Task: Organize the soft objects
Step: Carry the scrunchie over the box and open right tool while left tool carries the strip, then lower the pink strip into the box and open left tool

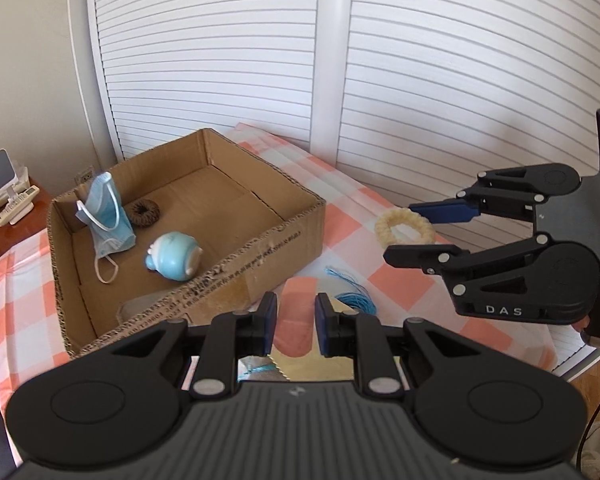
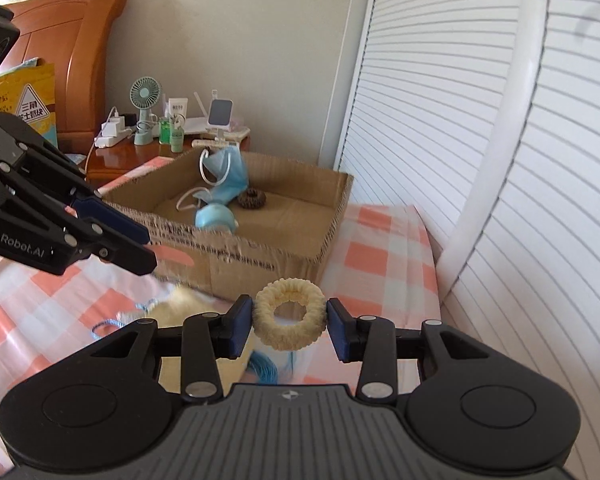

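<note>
An open cardboard box (image 1: 260,240) stands on the checked bedspread. Inside it lie a blue face mask (image 1: 108,216), a brown scrunchie (image 1: 142,213) and a pale blue soft toy (image 1: 174,256). My left gripper (image 1: 296,316) is shut on a flat pink soft strip (image 1: 298,304), raised just in front of the box's near wall. To its right, my right gripper (image 2: 290,324) is shut on a cream scrunchie (image 2: 288,316), held above the bedspread beside the box's corner. A coil of blue string (image 1: 356,300) lies on the cloth beneath both grippers.
White louvred wardrobe doors (image 1: 420,80) run close behind the bed. A wooden bedside table (image 2: 140,156) carries a small fan, bottles and chargers beyond the box. A yellow packet (image 1: 340,360) and a blurred cream fluffy thing (image 2: 180,304) lie on the bedspread under the grippers.
</note>
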A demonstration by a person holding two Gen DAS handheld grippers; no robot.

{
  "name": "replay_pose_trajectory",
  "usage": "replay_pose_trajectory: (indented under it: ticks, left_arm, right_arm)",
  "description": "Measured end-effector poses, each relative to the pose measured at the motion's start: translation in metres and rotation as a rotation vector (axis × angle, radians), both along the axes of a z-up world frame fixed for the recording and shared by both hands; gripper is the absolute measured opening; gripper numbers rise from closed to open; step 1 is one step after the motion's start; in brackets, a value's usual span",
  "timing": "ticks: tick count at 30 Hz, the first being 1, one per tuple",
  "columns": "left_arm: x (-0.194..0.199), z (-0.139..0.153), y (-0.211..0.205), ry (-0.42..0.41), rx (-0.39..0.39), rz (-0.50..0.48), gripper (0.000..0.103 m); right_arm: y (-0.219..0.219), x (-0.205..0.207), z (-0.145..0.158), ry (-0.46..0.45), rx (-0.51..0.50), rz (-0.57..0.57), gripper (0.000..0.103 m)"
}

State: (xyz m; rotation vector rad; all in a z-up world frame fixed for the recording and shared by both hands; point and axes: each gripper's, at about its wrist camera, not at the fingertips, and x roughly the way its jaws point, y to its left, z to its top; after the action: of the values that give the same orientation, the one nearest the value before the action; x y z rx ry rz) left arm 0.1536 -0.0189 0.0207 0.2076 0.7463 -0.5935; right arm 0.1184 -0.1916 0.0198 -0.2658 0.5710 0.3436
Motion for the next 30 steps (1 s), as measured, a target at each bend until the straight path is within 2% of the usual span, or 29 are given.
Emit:
replay_pose_trajectory:
  ticks: [13,14,15,16,18,23,30]
  left_arm:
    - [0.027,0.031,0.029,-0.074,0.006,0.082,0.018]
    - [0.030,0.033,0.030,-0.078,0.007,0.089,0.018]
    - [0.033,0.033,0.032,-0.081,0.008,0.095,0.018]
    - [0.037,0.034,0.034,-0.084,0.010,0.102,0.018]
    - [0.045,0.034,0.036,-0.087,0.014,0.114,0.018]
    - [0.065,0.031,0.036,-0.082,0.021,0.123,0.018]
    - [0.089,0.031,0.023,-0.076,0.023,0.106,0.019]
  right_arm:
    - [0.040,0.078,0.022,-0.047,0.025,0.070,0.047]
    - [0.044,0.086,0.020,-0.042,0.025,0.077,0.051]
    - [0.047,0.091,0.018,-0.037,0.021,0.081,0.063]
    - [0.049,0.097,0.015,-0.030,0.007,0.076,0.080]
    - [0.053,0.100,0.008,-0.037,-0.010,0.050,0.092]
    - [0.044,0.085,-0.006,-0.010,-0.011,0.019,0.103]
    - [0.022,0.058,-0.008,0.027,0.065,-0.025,0.103]
